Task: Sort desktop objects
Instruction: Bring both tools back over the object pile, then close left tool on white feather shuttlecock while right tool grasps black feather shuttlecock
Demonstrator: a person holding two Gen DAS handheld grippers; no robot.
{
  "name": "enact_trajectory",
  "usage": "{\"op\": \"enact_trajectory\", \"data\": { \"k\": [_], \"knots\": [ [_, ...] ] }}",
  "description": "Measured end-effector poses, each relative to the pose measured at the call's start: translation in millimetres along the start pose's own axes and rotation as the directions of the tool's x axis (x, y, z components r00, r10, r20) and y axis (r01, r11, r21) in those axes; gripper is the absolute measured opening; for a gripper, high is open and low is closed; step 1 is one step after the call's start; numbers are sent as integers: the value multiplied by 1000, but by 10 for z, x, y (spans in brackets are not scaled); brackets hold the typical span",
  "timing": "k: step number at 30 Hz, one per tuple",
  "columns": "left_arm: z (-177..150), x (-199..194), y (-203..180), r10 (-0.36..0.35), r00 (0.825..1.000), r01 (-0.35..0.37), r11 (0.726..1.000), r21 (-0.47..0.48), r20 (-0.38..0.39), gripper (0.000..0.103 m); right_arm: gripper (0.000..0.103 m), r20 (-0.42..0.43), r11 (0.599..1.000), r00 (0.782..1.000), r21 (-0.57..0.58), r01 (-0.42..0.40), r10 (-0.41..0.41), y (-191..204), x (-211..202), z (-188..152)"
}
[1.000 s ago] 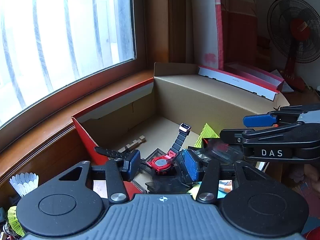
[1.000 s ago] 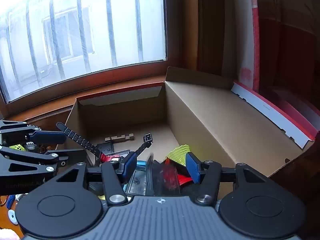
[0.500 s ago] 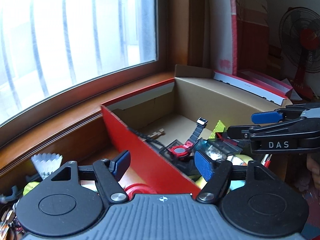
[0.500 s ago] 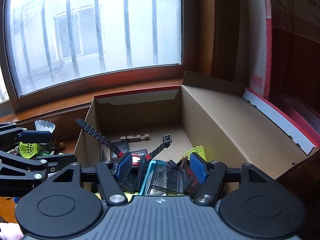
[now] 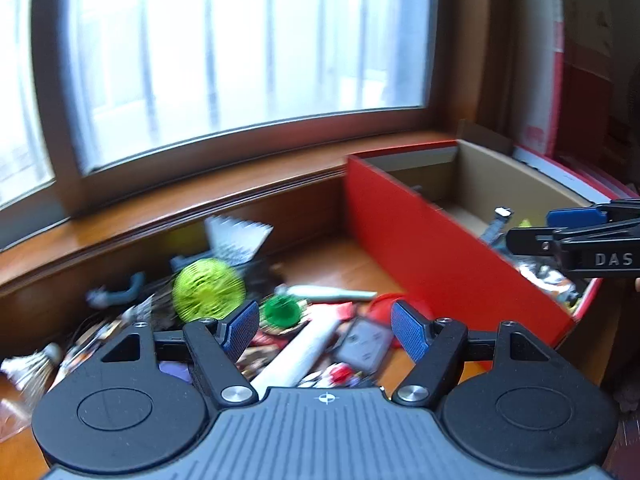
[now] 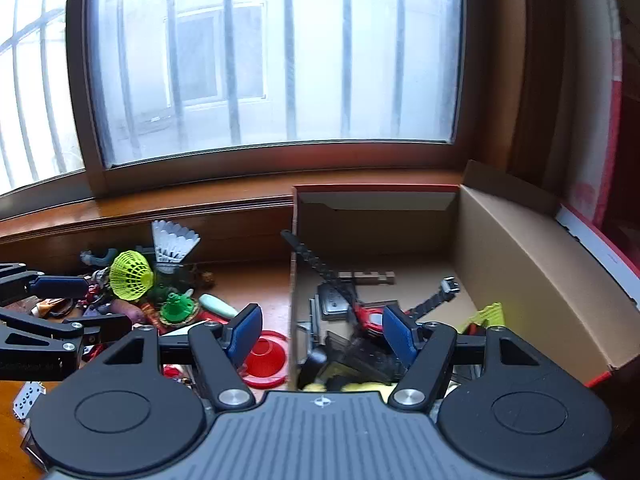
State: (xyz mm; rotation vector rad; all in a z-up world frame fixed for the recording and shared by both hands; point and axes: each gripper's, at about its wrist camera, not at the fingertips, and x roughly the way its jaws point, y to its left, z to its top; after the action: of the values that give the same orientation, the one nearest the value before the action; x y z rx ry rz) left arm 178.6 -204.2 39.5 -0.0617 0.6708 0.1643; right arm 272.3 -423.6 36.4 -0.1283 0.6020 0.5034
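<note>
Left wrist view: my left gripper (image 5: 326,330) is spread wide and holds nothing, above the blurred desktop clutter, where a yellow-green shuttlecock (image 5: 208,289) lies left of the red box (image 5: 436,256).

Right wrist view: my right gripper (image 6: 322,334) is likewise spread and empty, straddling the box's (image 6: 532,280) left wall; a red-faced watch (image 6: 372,316) lies inside, a red disc (image 6: 266,356) just outside.
</note>
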Motion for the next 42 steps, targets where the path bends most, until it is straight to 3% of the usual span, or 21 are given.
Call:
{"op": "enact_trajectory", "data": {
  "k": [8, 17, 25, 28, 34, 39, 42],
  "knots": [
    [-361, -167, 792, 97, 994, -104, 986, -133, -56, 73, 71, -16, 994, 996, -62, -91, 90, 722, 84, 5],
    [-634, -292, 1487, 171, 980, -189, 957, -220, -97, 73, 70, -112, 974, 975, -101, -202, 191, 1525, 331, -88],
    [-793, -320, 1901, 232, 965, -255, 939, -233, -119, 73, 68, -167, 934, 944, -175, -312, 284, 2098, 616, -126],
    [-836, -294, 2040, 248, 960, -274, 929, -249, -131, 73, 64, -192, 909, 938, -250, -332, 290, 2328, 745, -142],
    [-852, -200, 2273, 284, 950, -309, 919, -245, -133, 73, 57, -225, 887, 921, -274, -372, 317, 2597, 991, -86],
    [-844, -78, 2421, 276, 951, -303, 917, -260, -136, 73, 47, -230, 925, 935, -210, -317, 269, 2646, 1292, 13],
    [-835, -5, 2453, 269, 954, -295, 921, -252, -133, 72, 45, -247, 936, 930, -155, -315, 272, 2610, 1463, 35]
  ]
}}
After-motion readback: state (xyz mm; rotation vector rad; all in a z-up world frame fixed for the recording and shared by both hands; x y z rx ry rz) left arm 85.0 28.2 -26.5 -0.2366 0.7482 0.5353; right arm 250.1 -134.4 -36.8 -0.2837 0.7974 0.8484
